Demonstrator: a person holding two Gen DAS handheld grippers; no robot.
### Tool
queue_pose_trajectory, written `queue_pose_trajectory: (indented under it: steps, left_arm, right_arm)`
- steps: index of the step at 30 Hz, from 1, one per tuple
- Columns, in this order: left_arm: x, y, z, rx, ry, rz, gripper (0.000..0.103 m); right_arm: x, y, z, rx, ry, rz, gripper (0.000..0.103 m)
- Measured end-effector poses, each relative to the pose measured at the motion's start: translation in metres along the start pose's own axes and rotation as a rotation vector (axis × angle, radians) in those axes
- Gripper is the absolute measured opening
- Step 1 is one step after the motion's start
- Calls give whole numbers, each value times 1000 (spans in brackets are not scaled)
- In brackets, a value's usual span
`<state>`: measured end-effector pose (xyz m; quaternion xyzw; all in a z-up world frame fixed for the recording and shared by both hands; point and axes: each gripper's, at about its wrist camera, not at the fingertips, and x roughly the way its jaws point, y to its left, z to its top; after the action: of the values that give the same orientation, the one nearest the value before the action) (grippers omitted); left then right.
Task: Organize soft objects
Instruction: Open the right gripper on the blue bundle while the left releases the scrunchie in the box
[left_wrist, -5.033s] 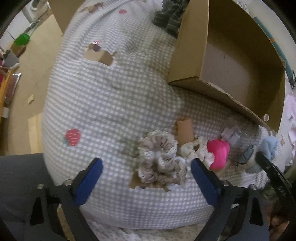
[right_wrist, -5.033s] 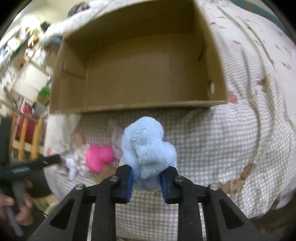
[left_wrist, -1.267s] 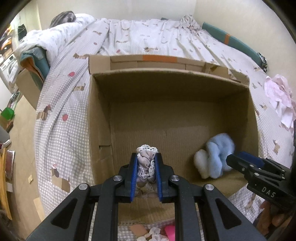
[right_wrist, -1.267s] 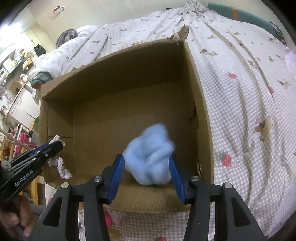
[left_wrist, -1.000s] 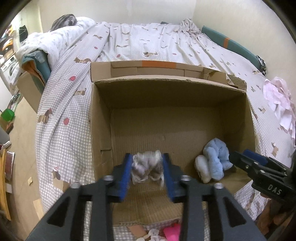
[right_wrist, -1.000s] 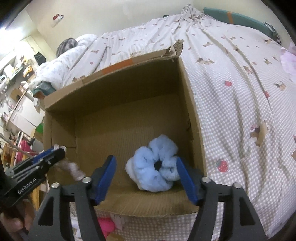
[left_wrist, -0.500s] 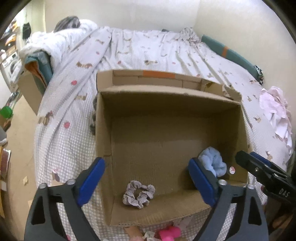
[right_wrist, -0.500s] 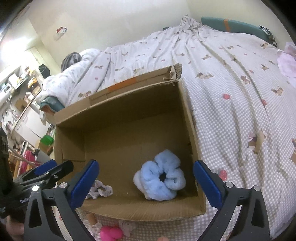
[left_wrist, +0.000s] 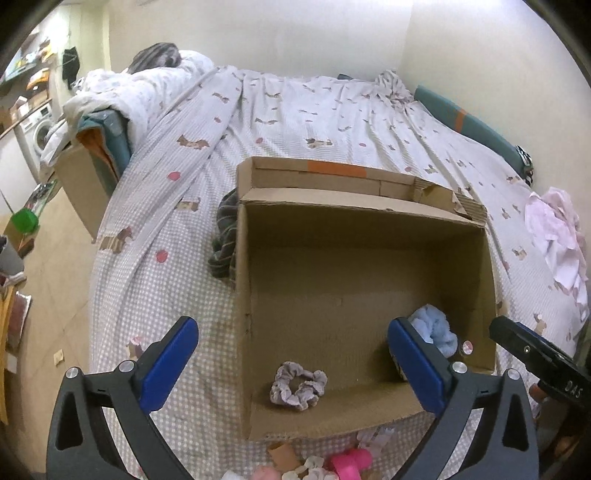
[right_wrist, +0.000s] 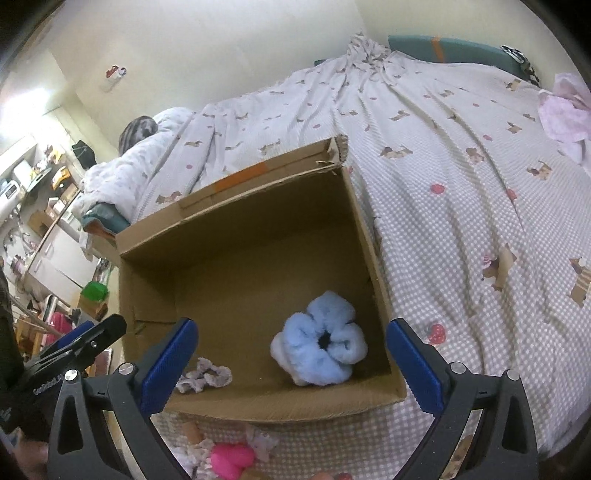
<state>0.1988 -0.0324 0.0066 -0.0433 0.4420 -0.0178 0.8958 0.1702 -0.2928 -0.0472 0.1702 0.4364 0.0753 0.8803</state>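
Note:
An open cardboard box (left_wrist: 369, 225) (right_wrist: 236, 206) stands on the bed. Inside it lie a grey lace scrunchie (left_wrist: 298, 384) (right_wrist: 205, 379) at the front left and a fluffy light-blue scrunchie (left_wrist: 432, 329) (right_wrist: 320, 341) at the front right. My left gripper (left_wrist: 295, 363) is open and empty, held above the box's front edge. My right gripper (right_wrist: 291, 363) is open and empty, also above the front edge. A pink soft item (left_wrist: 351, 463) (right_wrist: 232, 459) and several pale soft items (left_wrist: 306, 467) lie on the bed in front of the box.
The bed has a checked quilt (left_wrist: 177, 295) (right_wrist: 480, 229). A dark striped cloth (left_wrist: 223, 240) lies left of the box. Pink-white clothes (left_wrist: 557, 236) lie far right. Another cardboard box (left_wrist: 83, 184) and the floor are to the left.
Both grippers let go of their scrunchies into the box, opened wide and drew back and up. The grey and blue scrunchies now lie on the box floor.

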Motion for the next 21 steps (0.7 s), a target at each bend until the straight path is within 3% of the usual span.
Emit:
queue_pose_trajectory:
  steps: [8,14,21]
  left_arm:
    - [-24,9,-7,-7,-13,17,102]
    - [-35,9,-18,2,-4,47,102]
    - [-49,14,-37,-2,8,63,102]
  right_arm:
    - [-16,10,-11,-26,16,42,103]
    - [-26,17,-21,-72,26,-12,103]
    - [-33,17,-37,-93,46,-8,103]
